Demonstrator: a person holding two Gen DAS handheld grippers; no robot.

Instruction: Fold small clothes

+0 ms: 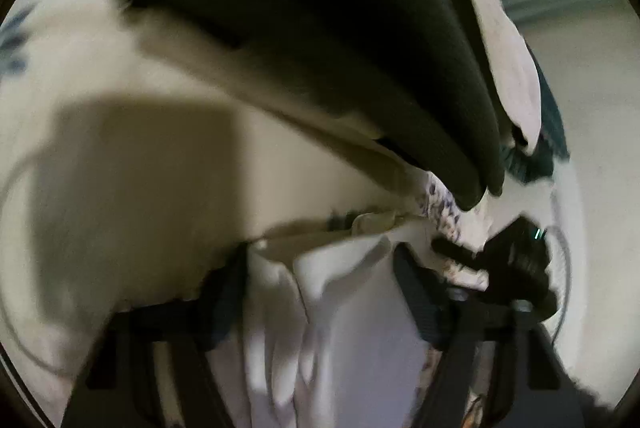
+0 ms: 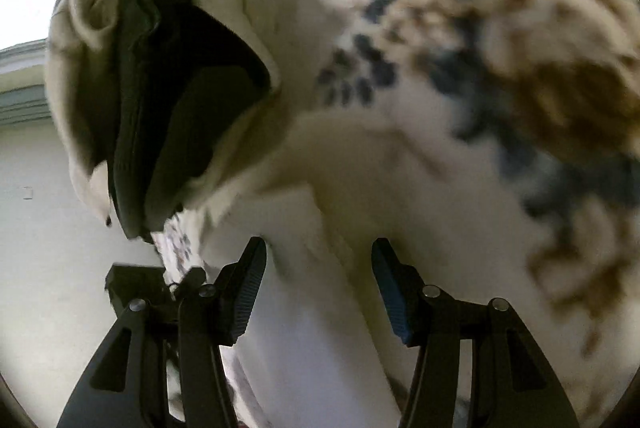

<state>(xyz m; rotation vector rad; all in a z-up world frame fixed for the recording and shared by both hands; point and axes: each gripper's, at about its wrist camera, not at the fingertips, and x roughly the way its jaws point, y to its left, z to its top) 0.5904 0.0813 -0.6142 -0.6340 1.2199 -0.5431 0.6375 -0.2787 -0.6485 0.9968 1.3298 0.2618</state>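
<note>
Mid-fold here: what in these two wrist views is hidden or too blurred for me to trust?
- Left wrist view: white cloth fills the left gripper; motion blur hides whether the pads pinch it.
- Left wrist view: dark garment is cut off by the top edge.
- Right wrist view: floral fabric is smeared; its edges are unreadable.
- Right wrist view: right gripper straddles cloth; contact unclear.

- The white cloth (image 1: 344,328) lying between the left gripper's (image 1: 320,276) black jaws is plain, with pale lilac shading in its folds.
- The dark garment (image 1: 320,39) is blackish olive-green, unpatterned; the right wrist view shows it (image 2: 176,99) the same dark green.
- A cream garment (image 2: 80,67) beside it is plain off-white.
- The floral sheet (image 2: 460,67) is cream, printed with navy-blue leaf sprigs and brown-ochre blotches.
- The right gripper (image 2: 318,284) is black, with blue-tinted inner pads (image 2: 390,292).
- The wall (image 2: 48,228) is off-white.
</note>
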